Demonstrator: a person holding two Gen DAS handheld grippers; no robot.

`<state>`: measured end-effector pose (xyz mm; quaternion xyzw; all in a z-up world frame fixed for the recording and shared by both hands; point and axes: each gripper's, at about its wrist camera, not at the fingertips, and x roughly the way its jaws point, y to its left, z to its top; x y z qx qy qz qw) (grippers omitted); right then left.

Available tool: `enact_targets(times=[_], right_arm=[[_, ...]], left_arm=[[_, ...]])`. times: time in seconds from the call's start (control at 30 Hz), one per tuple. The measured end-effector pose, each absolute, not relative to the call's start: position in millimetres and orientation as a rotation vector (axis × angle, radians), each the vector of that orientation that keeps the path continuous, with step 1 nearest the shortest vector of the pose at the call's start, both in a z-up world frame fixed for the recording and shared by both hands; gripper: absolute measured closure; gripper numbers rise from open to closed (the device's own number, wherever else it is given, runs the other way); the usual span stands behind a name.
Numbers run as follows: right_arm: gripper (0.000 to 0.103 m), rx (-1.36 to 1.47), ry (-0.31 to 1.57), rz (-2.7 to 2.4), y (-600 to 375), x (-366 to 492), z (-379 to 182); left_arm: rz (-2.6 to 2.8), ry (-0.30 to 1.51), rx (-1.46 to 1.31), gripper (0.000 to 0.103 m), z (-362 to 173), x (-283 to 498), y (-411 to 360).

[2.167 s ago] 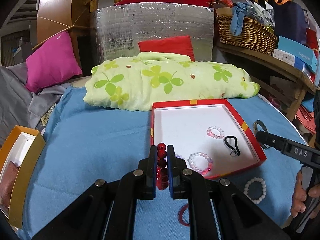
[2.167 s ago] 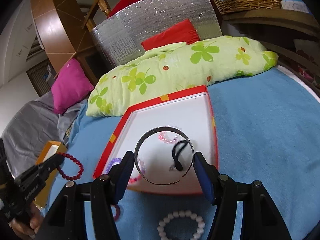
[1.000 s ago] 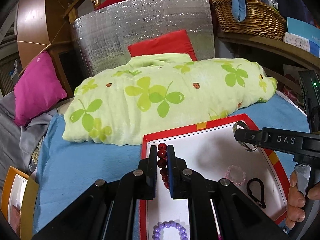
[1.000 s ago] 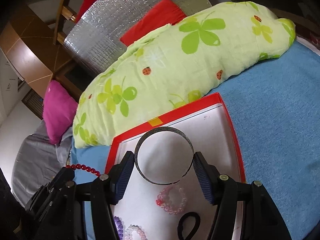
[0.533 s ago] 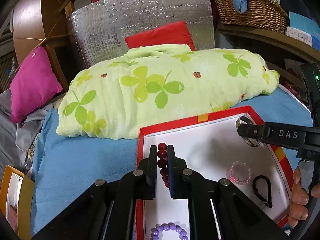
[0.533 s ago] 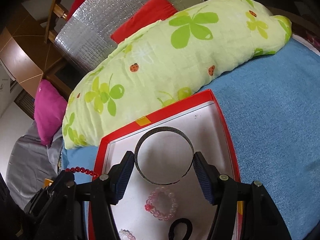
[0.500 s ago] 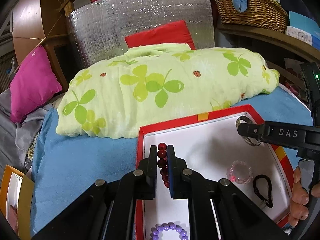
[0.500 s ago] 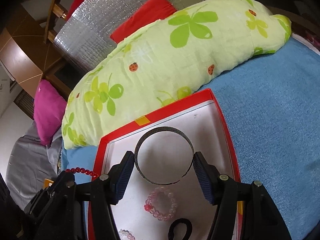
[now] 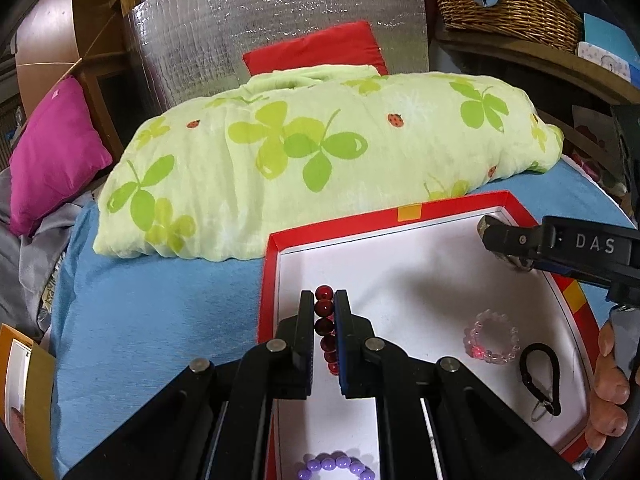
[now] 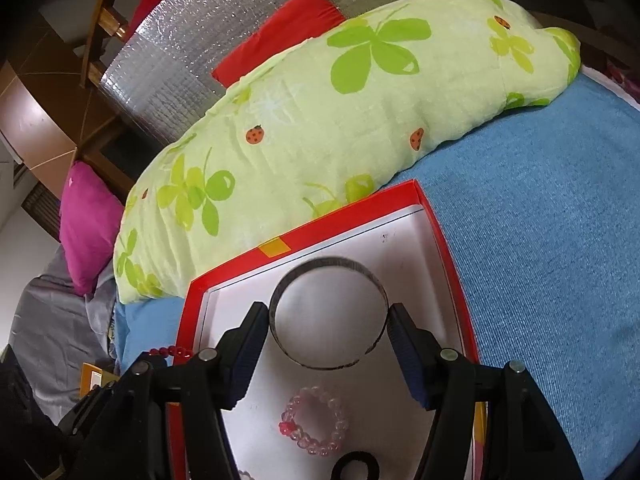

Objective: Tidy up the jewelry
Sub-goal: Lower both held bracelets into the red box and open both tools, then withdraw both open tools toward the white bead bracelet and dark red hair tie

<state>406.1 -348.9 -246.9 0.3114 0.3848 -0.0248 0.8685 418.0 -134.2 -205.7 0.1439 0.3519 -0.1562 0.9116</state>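
The left gripper (image 9: 324,308) pinches a glossy dark-red bead bracelet (image 9: 325,322) above the red-rimmed, white-floored cardboard box (image 9: 404,222). The right gripper (image 10: 328,322) clamps a thin, rigid round bangle (image 10: 329,265) over it. A translucent pink bead bracelet (image 10: 314,420) lies inside.

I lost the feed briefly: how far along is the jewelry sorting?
Done: pink bead bracelet, black loop and purple bead bracelet lie in the red box. In hand: left tongs grip the red bead bracelet, right tongs the dark bangle, both over the box. Left: releasing both.
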Motion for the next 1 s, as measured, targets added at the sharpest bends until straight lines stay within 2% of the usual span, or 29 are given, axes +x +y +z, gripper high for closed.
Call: enact_targets(times=[0.3,0.33,0.4,0.43,0.47,0.53,0.67,1.0], right_arm=[[0.038,0.663,0.809,-0.037,-350.0,409.9,-246.4],[0.038,0.673,0.81,-0.033,-351.0,409.6,-246.1],[0.038,0.693,0.802,-0.028,-353.8,407.9,-245.1],[0.038,0.702,0.799,-0.029,-355.4,406.6,-244.1],[0.038,0.706,0.796,-0.03,-356.4,405.5,-242.8],[0.038,0.706,0.779,-0.03,-357.9,401.2,-237.7],[0.038,0.689,0.75,-0.032,-357.8,391.8,-226.3],[0.038,0.65,0.736,-0.01,-349.6,357.8,-205.5]], left_arm=[[-0.343,0.789,0.284,0.093,-220.0,431.9,-134.5],[-0.347,0.801,0.285,0.09,-221.9,433.3,-134.6],[-0.344,0.814,0.288,0.077,-224.7,434.4,-134.6],[-0.341,0.812,0.289,0.065,-224.6,433.6,-133.8],[-0.343,0.803,0.29,0.059,-222.8,431.9,-133.0],[-0.346,0.784,0.286,0.058,-216.3,428.3,-129.9],[-0.311,0.761,0.243,0.045,-200.6,424.0,-112.6],[-0.159,0.758,0.228,0.038,-183.9,395.0,-61.4]])
